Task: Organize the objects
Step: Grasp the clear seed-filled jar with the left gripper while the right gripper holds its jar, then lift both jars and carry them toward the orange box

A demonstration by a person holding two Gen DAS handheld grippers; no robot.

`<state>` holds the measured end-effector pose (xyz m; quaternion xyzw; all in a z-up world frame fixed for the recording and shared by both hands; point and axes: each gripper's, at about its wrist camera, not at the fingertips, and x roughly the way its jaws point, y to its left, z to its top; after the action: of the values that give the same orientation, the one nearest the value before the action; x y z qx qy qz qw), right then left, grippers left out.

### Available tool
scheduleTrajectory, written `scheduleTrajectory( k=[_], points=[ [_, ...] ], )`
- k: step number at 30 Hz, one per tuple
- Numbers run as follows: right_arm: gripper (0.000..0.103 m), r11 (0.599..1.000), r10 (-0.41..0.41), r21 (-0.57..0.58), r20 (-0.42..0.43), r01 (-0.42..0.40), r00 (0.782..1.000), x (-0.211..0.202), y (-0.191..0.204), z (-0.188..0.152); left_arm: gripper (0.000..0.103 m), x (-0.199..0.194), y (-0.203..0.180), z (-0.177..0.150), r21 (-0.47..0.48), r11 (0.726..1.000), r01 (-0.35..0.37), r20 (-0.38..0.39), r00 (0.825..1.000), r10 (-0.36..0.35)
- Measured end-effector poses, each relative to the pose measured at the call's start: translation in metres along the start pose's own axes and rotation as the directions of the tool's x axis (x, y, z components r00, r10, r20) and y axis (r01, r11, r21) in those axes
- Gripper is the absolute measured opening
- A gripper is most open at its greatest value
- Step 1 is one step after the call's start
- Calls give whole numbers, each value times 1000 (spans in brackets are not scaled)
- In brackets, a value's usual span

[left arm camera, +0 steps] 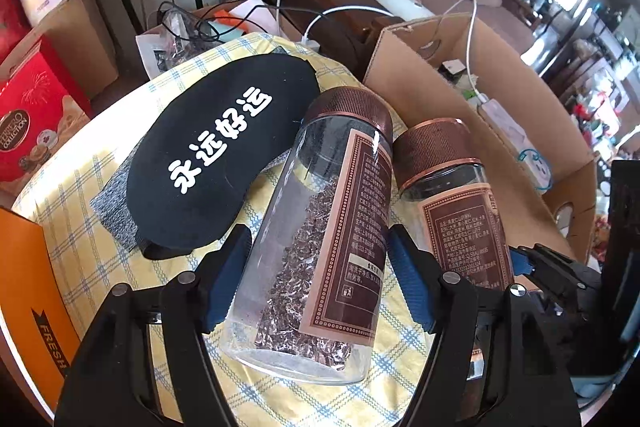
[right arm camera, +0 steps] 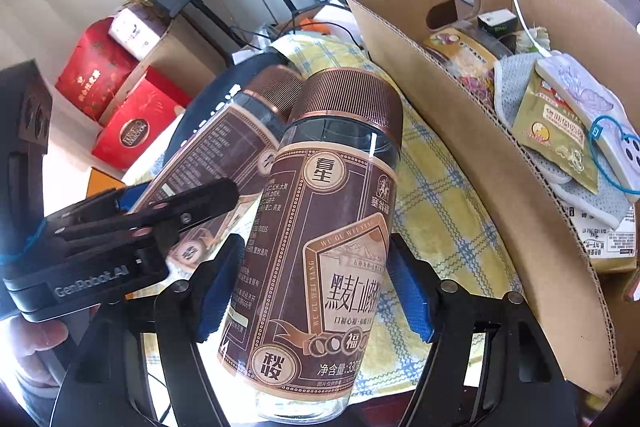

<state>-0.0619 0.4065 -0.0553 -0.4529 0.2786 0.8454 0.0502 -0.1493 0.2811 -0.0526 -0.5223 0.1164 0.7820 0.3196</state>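
- Clear plastic, brown cap, brown label: two jars of that make, one between each pair of my jaws.
- Left claw (left arm camera: pixel 318 269): its blue pads bracket the left jar (left arm camera: pixel 316 239) at mid-body. That jar tilts, cap away from me, and is part filled with dark flakes. Whether the pads press on the wall I cannot tell.
- Right claw (right arm camera: pixel 316 285): its blue pads stand on either side of the right jar (right arm camera: pixel 320 227) at the label. Pad contact there I cannot tell either.
- Position: the jars are side by side, close together, above a yellow checked cloth (left arm camera: pixel 80 187).
- A black eye mask (left arm camera: pixel 216 151) with white characters lies on the cloth, left of the left jar.
- A cardboard box (right arm camera: pixel 460 107) stands just right of the cloth; it holds packets, a grey cloth and a power strip (right arm camera: pixel 592 123).
- In the right wrist view, the left claw body shows at the left edge.
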Motion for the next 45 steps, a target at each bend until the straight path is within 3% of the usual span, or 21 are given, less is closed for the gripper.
scheduleTrajectory(
  k=[3, 8, 12, 17, 23, 27, 29, 34, 45],
  points=[
    [72, 1000, 7, -14, 13, -7, 1000, -1, 8, 2, 63, -16, 8, -7, -37, 999, 12, 23, 1000, -11],
    [71, 998, -10, -66, -15, 9, 1000, 3, 21, -3, 63, -19, 31, -23, -126, 992, 29, -18, 999, -32],
    [70, 991, -67, -122, -51, 61, 996, 14, 32, -9, 63, -11, 45, -37, -162, 986, 48, -48, 997, -56],
    [71, 980, -110, -176, -88, 94, 990, 27, 37, -10, 63, -4, 47, -43, -159, 987, 35, -61, 997, -45],
    [75, 965, -165, -221, -110, 138, 980, 42, 37, -5, 71, 9, 35, -38, -104, 994, -15, -78, 997, 7],
    [77, 959, -178, -240, -110, 147, 978, 49, 37, -6, 73, 24, 34, -39, -143, 990, 20, -102, 994, -34],
    [71, 956, -179, -253, -107, 147, 978, 50, 38, -6, 68, 31, 38, -40, -167, 985, 48, -107, 992, -66],
    [70, 954, -178, -262, -99, 147, 979, 49, 39, -8, 64, 25, 39, -46, -176, 983, 50, -74, 995, -64],
    [68, 953, -119, -285, -26, 107, 993, 17, 62, -9, 62, -29, 48, -53, -188, 981, 55, 50, 998, -47]
  ],
)
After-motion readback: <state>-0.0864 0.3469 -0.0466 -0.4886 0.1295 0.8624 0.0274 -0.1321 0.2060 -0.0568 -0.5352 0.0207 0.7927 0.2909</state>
